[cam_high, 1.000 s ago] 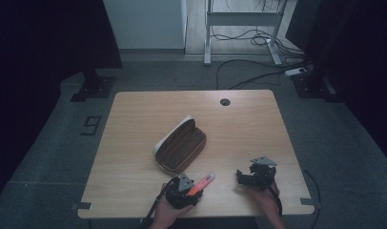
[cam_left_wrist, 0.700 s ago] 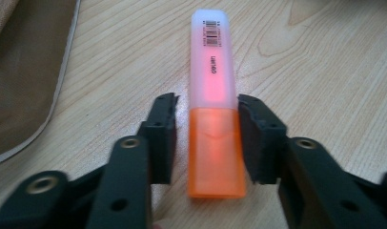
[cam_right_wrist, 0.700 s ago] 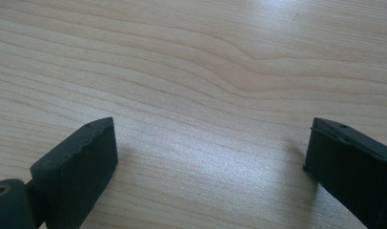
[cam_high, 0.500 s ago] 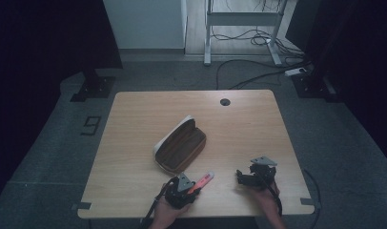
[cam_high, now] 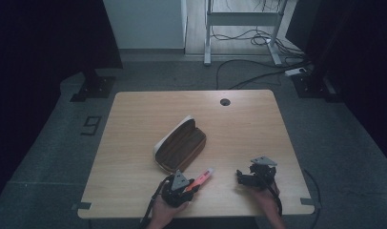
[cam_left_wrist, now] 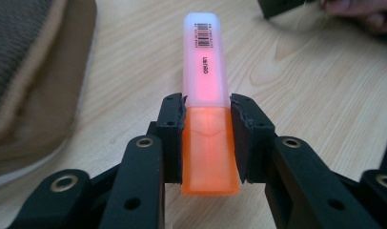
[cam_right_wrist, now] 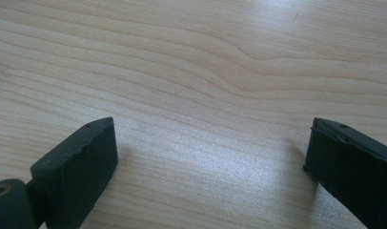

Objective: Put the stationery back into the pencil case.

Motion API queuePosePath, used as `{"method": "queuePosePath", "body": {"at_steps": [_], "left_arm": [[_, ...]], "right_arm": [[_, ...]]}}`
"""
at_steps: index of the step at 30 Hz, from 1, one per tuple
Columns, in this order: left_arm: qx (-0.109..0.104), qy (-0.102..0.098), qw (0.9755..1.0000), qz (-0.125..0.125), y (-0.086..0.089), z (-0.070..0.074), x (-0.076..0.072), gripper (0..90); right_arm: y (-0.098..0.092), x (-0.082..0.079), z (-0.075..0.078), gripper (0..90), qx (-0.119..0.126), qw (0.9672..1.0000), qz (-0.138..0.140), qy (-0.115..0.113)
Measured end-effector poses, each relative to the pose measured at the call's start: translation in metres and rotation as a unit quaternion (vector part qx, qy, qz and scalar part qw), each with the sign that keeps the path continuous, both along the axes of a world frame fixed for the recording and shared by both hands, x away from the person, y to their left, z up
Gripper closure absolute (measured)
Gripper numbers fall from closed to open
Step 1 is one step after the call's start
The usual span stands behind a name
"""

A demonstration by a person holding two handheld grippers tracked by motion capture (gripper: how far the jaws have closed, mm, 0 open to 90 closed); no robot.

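Note:
An orange highlighter with a pale translucent cap (cam_left_wrist: 205, 71) lies along the jaws of my left gripper (cam_left_wrist: 207, 114). The jaws have just been closing and both pads now press its orange body. In the high view this left gripper (cam_high: 189, 187) is near the table's front edge, with the highlighter (cam_high: 203, 177) pointing up and right. An open brown glasses case with a cream rim (cam_high: 180, 144) lies just beyond it, and the case (cam_left_wrist: 29, 71) fills the left side of the left gripper view. My right gripper (cam_high: 246, 177) rests to the right, open over bare wood (cam_right_wrist: 210, 143).
The wooden table (cam_high: 134, 124) has a round cable hole (cam_high: 224, 101) at the back. Dark floor, cables and a desk frame (cam_high: 244, 19) lie beyond. The person's right hand (cam_left_wrist: 358, 12) and part of the right gripper (cam_left_wrist: 282, 5) show far off.
The left gripper's jaws have closed onto the highlighter, which has shifted slightly with the hand. The right gripper has stayed still.

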State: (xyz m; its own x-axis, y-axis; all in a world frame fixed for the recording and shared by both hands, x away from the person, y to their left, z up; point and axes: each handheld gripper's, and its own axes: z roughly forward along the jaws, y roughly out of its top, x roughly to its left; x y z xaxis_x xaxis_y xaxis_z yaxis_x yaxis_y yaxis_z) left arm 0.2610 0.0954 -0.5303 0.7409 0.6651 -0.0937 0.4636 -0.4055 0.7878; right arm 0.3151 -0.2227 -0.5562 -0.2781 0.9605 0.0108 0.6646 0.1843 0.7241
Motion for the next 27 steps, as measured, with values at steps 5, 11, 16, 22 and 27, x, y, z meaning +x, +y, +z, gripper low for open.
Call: {"method": "queuePosePath", "body": {"at_steps": [5,11,16,22,27], "left_arm": [[-0.015,-0.006,0.9999,0.006,0.007,0.008,0.001,67.3],[-0.036,-0.01,0.9993,0.009,0.014,0.02,0.006,67.2],[-0.048,-0.016,0.9987,0.013,0.018,0.029,0.011,67.3],[-0.055,-0.018,0.9981,0.023,0.024,0.038,0.022,67.3],[-0.058,-0.018,0.9977,0.03,0.029,0.043,0.03,67.3]], "right_arm": [[0.0,0.0,0.0,3.3,0.0,1.0,0.0,0.0],[0.0,0.0,0.0,3.3,0.0,1.0,0.0,0.0],[0.0,0.0,0.0,3.3,0.0,1.0,0.0,0.0],[0.0,0.0,0.0,3.5,0.0,1.0,-0.001,0.0],[0.0,0.0,0.0,3.5,0.0,1.0,0.0,0.0]]}}
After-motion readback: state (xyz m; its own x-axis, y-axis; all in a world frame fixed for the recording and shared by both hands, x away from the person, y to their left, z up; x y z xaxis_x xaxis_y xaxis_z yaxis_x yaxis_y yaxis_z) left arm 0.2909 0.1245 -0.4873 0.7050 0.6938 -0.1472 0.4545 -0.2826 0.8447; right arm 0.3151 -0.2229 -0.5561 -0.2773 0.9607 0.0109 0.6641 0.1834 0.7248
